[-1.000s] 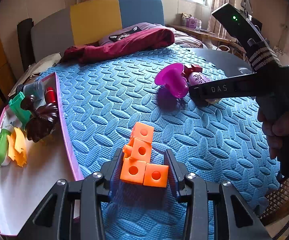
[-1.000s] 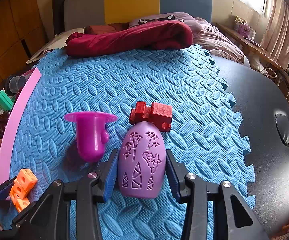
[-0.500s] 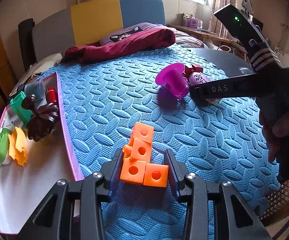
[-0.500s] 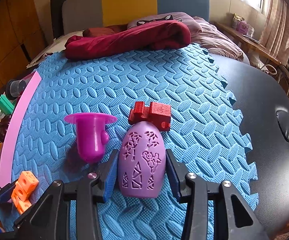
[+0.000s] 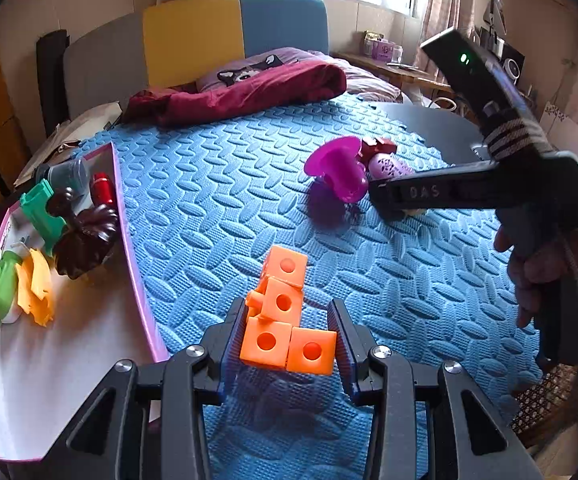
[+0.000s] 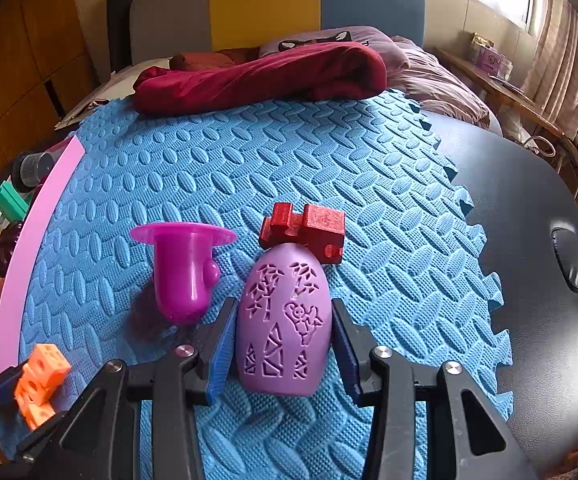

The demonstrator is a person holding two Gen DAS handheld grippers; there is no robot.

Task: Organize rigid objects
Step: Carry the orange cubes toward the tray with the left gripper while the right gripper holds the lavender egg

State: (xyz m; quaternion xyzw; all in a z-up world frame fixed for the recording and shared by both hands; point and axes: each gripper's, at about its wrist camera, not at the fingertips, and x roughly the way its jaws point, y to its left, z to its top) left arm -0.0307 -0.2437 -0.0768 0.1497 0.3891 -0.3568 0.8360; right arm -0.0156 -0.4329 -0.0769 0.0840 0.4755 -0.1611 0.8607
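An orange cluster of linked cubes (image 5: pixel 281 304) sits between the pads of my left gripper (image 5: pixel 287 320), which is shut on it just above the blue foam mat (image 5: pixel 217 208). In the right wrist view the same orange cluster (image 6: pixel 41 380) shows at the lower left. My right gripper (image 6: pixel 283 320) is shut on a purple egg with cut-out patterns (image 6: pixel 285 300), which rests on the mat. A magenta cup (image 6: pixel 185 268) lies on its side to the egg's left. A red block (image 6: pixel 305 232) touches the egg's far end. The left wrist view shows the egg (image 5: pixel 387 168) partly hidden behind the right gripper's body.
A pink-rimmed white tray (image 5: pixel 69 360) at the mat's left edge holds a grey cup (image 5: pixel 65 174), a red cylinder (image 5: pixel 103 190), and green, dark brown and yellow toys. A dark red blanket (image 6: pixel 265 76) lies at the back. The bare black table (image 6: pixel 549 240) extends right. A hand (image 5: pixel 537 272) holds the right gripper.
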